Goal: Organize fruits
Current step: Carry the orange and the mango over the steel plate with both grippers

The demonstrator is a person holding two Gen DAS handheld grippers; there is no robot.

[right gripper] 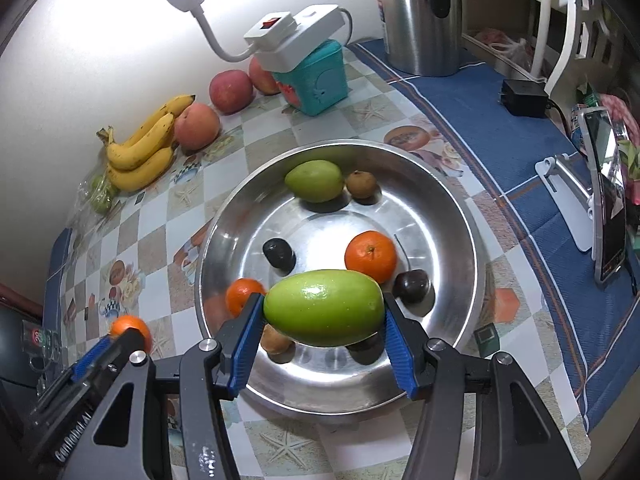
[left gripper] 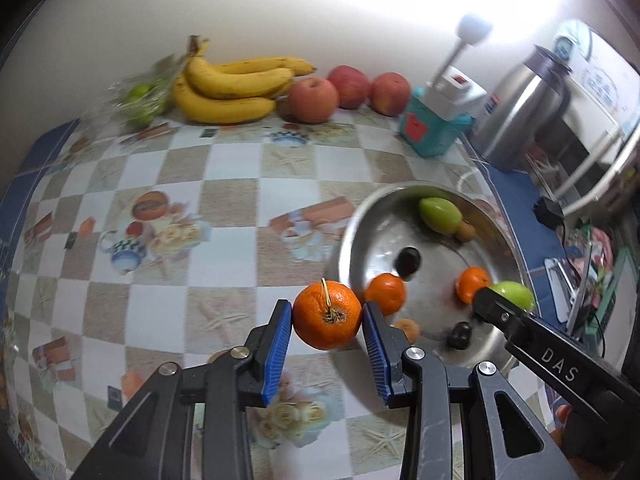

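Observation:
My left gripper is shut on an orange and holds it above the tablecloth, just left of the steel bowl's rim. My right gripper is shut on a green fruit and holds it over the near side of the steel bowl. In the bowl lie another green fruit, two oranges, dark plums and small brown fruits. The right gripper with its green fruit also shows in the left wrist view.
Bananas, three red apples and a bag of green fruit lie along the back wall. A teal box with a lamp power strip, a steel kettle, a black adapter and a phone on a stand stand at the right.

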